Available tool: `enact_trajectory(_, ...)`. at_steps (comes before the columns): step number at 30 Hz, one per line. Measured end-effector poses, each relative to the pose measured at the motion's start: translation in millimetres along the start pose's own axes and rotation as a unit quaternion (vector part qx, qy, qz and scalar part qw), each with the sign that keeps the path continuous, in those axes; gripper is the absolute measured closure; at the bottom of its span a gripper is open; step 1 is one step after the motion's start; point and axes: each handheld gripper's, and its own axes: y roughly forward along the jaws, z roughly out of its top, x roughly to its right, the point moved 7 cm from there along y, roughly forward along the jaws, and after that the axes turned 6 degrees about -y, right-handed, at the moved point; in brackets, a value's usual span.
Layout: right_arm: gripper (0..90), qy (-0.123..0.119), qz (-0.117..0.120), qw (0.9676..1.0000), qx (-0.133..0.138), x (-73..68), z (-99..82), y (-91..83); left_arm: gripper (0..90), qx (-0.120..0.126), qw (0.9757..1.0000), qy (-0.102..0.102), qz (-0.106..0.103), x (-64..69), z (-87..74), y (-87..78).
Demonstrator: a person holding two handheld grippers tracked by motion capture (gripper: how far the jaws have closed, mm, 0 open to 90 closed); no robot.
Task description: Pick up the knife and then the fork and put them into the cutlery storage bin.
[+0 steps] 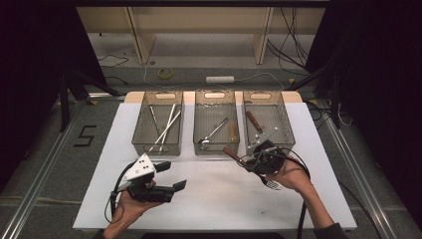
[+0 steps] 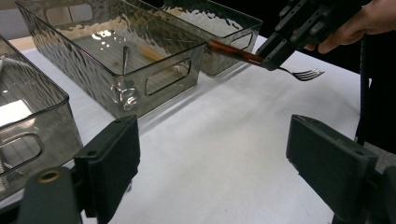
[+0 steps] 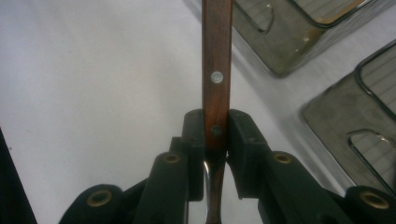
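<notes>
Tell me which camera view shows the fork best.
The left gripper view: the fork shows whole there, wooden handle to tines, clamped in the right gripper. The right gripper view gives just its handle between the jaws. The high view shows it small, partly hidden by the hand.

Three clear, dimpled bins stand in a row at the far side of the white desk (image 1: 209, 199). The left bin (image 1: 142, 137) holds long pale sticks (image 1: 166, 127) lying crossed. The middle bin (image 1: 215, 149) holds a metal spoon (image 1: 214, 132) and, beside it, a small wooden-handled piece (image 1: 233, 130). The right bin (image 1: 283, 124) holds a brown-handled utensil (image 1: 254, 121) lying aslant. Beyond the desk, on the floor, lie a white power strip (image 1: 220, 79), a yellow roll of tape (image 1: 165, 73) and loose cables (image 1: 293, 47). A figure five (image 1: 85, 135) is marked in black tape left of the desk.
</notes>
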Motion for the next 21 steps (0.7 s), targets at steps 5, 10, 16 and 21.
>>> enact_trajectory(5, 78.0, 0.008, -0.002, 1.0, 0.005, 6.0, 0.1, -2.7, 16.3, 0.002, 1.0, -0.003, 0.0, -0.4, 0.0, 0.4)
enact_trajectory(10, 78.0, 0.01, -0.004, 0.9999, 0.011, 10.8, 1.4, -4.1, 16.2, 0.002, 1.0, -0.005, 0.001, -1.1, 0.2, -0.2)
enact_trajectory(16, 78.0, 0.024, -0.01, 0.9995, 0.019, 18.3, 4.0, -9.7, 16.1, 0.005, 1.0, -0.005, 0.003, -2.0, 0.7, -0.7)
enact_trajectory(21, 78.0, 0.036, -0.017, 0.9988, 0.028, 29.7, 6.2, -14.6, 16.2, 0.004, 1.0, -0.005, 0.004, -2.4, 0.6, -0.6)
